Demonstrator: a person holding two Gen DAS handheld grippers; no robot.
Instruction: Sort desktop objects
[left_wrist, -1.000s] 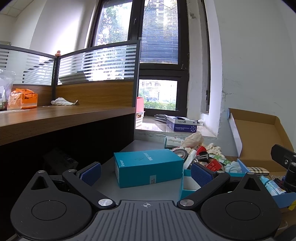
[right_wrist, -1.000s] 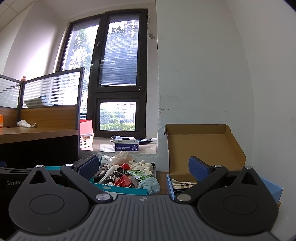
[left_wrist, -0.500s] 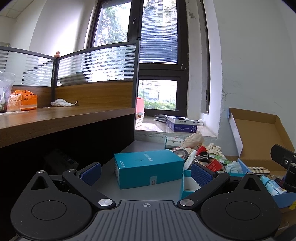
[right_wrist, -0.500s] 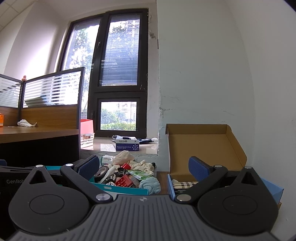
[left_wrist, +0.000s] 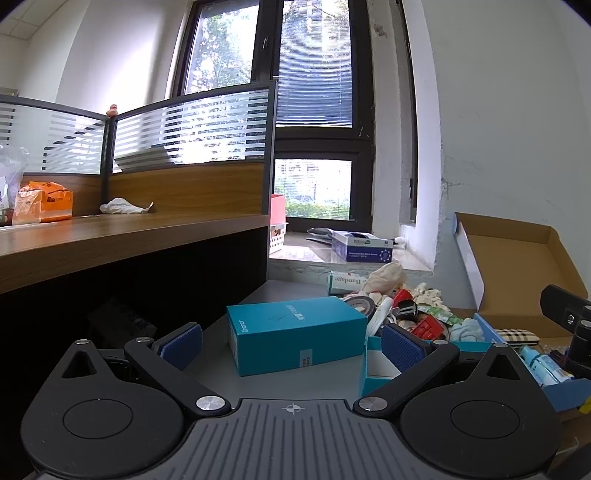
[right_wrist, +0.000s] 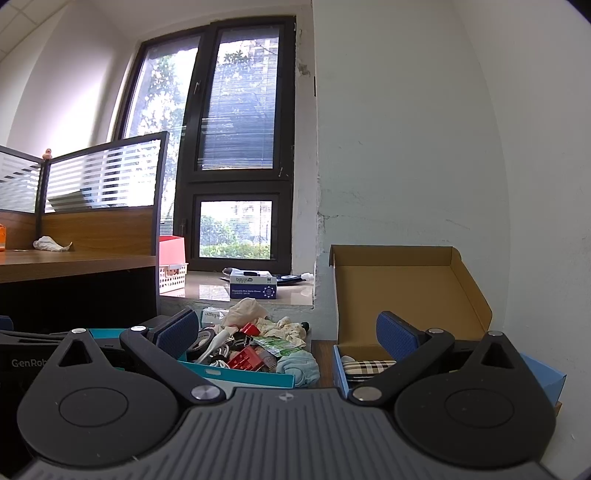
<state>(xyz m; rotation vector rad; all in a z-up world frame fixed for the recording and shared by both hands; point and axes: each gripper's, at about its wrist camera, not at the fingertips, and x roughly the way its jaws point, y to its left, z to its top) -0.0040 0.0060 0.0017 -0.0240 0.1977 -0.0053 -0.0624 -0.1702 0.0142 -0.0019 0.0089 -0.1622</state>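
Grey worktop (left_wrist: 295, 384) beneath a window: left gripper (left_wrist: 291, 341), fingers wide and empty, faces a closed teal box (left_wrist: 295, 332); an open teal tray (right_wrist: 251, 376) of mixed clutter follows; right gripper (right_wrist: 286, 336), fingers wide and empty, faces an open cardboard box (right_wrist: 406, 291).

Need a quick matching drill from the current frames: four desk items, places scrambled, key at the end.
Things:
1. closed teal rectangular box
2. crumpled white tissue
3. plaid flat case
4. purple-and-white glove carton

Places:
A. on the window sill
B. inside the open brown cardboard box
C. on the upper wooden shelf
D. on the grey desk, ahead of the left gripper

Pairs: 1-D, 2-C, 3-B, 4-A
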